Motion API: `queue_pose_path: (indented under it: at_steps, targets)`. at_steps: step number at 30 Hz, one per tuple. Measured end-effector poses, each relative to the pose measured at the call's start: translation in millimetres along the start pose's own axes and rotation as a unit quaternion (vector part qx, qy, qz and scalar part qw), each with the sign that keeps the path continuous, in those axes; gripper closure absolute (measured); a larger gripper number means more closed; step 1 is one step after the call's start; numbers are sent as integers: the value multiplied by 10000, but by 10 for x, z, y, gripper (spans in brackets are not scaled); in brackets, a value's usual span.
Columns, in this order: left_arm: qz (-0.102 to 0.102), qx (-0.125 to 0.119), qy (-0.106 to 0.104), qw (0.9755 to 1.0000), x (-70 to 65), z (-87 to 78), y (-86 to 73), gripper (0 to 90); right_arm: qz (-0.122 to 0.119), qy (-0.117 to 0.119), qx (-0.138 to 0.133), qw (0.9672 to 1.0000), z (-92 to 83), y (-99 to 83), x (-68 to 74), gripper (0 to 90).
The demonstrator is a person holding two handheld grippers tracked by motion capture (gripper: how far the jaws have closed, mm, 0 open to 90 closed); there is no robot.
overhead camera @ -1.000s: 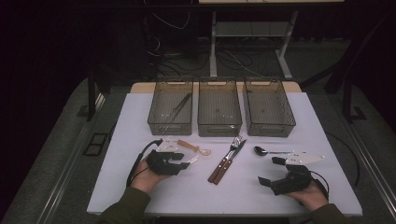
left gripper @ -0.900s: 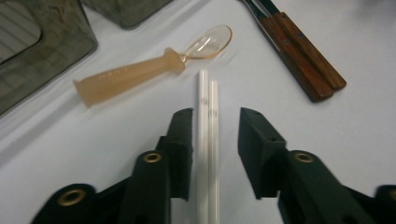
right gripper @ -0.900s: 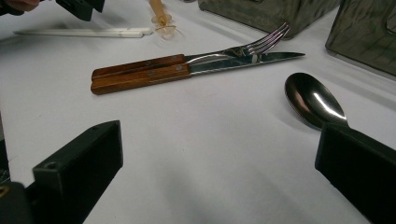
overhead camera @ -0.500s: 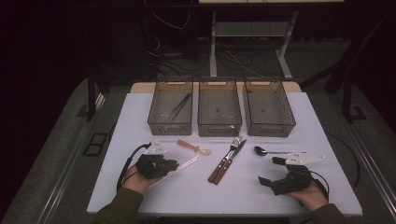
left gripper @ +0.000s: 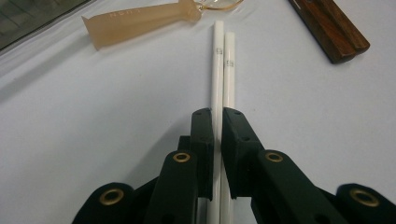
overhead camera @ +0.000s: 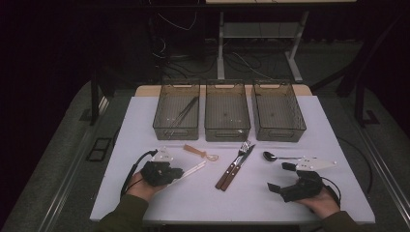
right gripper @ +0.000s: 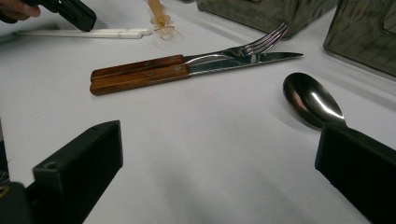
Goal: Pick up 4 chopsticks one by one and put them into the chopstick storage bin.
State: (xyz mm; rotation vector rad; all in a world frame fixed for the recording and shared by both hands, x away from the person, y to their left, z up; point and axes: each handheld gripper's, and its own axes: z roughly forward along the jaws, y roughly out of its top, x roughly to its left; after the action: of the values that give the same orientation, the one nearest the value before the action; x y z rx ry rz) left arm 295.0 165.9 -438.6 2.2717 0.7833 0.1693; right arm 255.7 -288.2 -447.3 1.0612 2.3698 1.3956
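A pair of white chopsticks [overhead camera: 194,168] [left gripper: 223,60] lies on the white table [overhead camera: 251,203], and my left gripper [overhead camera: 177,172] [left gripper: 217,114] is shut on their near end. Its jaws have just been closing, with the chopsticks between the pads. In the right gripper view the chopsticks [right gripper: 98,33] run out from that far gripper. My right gripper [overhead camera: 280,177] [right gripper: 217,140] rests open at the front right, nothing between its jaws. A steel spoon [overhead camera: 270,156] [right gripper: 310,100] lies just ahead of it.
A wood-handled fork [overhead camera: 240,153] [right gripper: 252,46] and knife [overhead camera: 233,172] [right gripper: 233,63] lie side by side mid-table. A translucent orange spoon [overhead camera: 199,152] [left gripper: 140,21] lies beyond the chopsticks. Three clear bins stand at the back: the left bin [overhead camera: 176,126] holds dark utensils, beside the middle bin [overhead camera: 227,130] and right bin [overhead camera: 279,130].
My left gripper has slid slightly left and toward the table's front edge, and its jaws have closed onto the white chopsticks. The right gripper has not moved.
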Motion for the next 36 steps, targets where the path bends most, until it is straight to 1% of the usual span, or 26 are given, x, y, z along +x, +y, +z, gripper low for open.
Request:
queue_pose_path:
  at_steps: [1,2,6,9,12,14,17,23,25,29,36]
  targets:
    - [-32,-17,12,10000,-10,1,-3,820,7,-1,-1,10000,-1,1,1,11]
    - [15,-1,21,10000,-7,-1,-3,817,5,-1,-1,10000,-1,1,1,11]
    - [92,-15,78,9999,-6,-7,-14,795,10,-3,0,10000,2,0,1,11]
    - [40,3,97,9999,-6,-20,-40,794,24,-5,-2,10000,1,1,2,11]
    - [55,60,104,9999,6,-26,-80,793,14,-8,-12,10000,0,2,0,11]
    - [15,36,95,9999,6,-24,-95,793,18,-5,-7,10000,1,3,1,11]
    - [39,20,103,9999,4,-17,-100,797,27,-2,10,10000,4,1,0,11]
    - [-18,-46,63,10000,17,-14,-119,797,2,-5,18,10000,3,1,0,11]
    - [-8,-64,64,10000,17,-9,-126,806,7,-10,-5,10000,6,1,4,11]
    - [-69,-123,42,9999,24,0,-135,826,-4,-7,-1,10000,11,2,8,11]
    - [-17,-117,37,9999,21,1,-136,839,-2,-2,11,10000,11,1,3,11]
